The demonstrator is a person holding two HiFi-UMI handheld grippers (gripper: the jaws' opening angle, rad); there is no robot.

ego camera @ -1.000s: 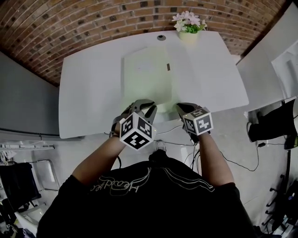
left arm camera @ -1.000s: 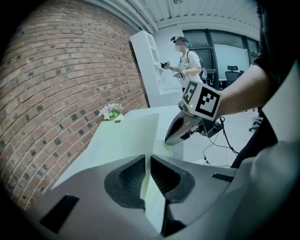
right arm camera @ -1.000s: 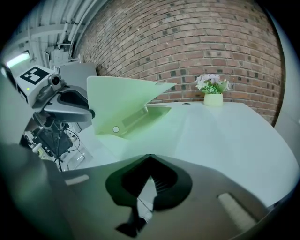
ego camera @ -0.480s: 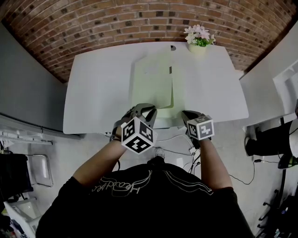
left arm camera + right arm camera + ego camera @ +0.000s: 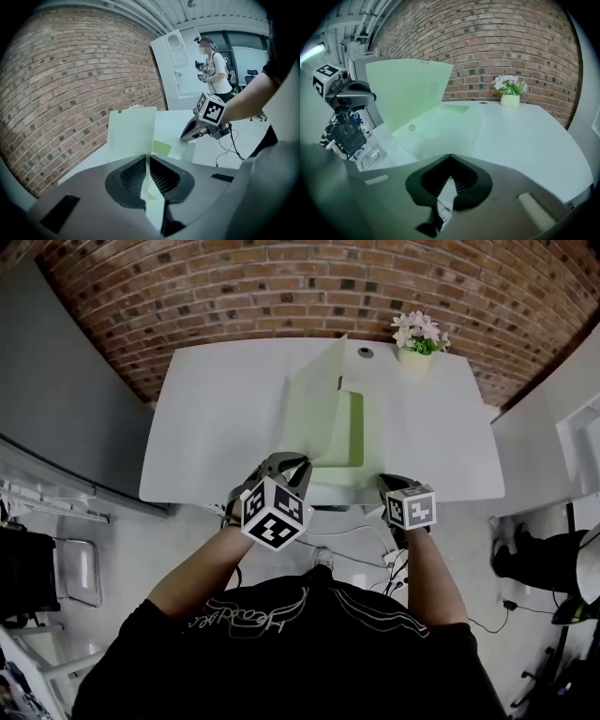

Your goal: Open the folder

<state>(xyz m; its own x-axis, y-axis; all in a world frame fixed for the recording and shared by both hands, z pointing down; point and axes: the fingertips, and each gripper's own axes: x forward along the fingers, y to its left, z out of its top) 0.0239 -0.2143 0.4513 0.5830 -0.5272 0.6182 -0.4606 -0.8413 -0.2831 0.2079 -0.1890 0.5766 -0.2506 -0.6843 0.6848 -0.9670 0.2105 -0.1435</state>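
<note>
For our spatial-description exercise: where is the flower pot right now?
In the head view the flower pot stands at the table's far right corner, by the brick wall, beyond and right of the half-open folder.

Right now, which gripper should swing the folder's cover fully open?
Left. The left gripper is shut on the edge of the upright cover; the right gripper grips the folder's bottom sheet near the table edge.

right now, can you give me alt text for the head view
Seen from above, the left gripper pinches the cover of a pale green folder and holds it up near vertical on a white table, while the right gripper grips its near edge. A flower pot sits at the far right corner, by a brick wall.
</note>
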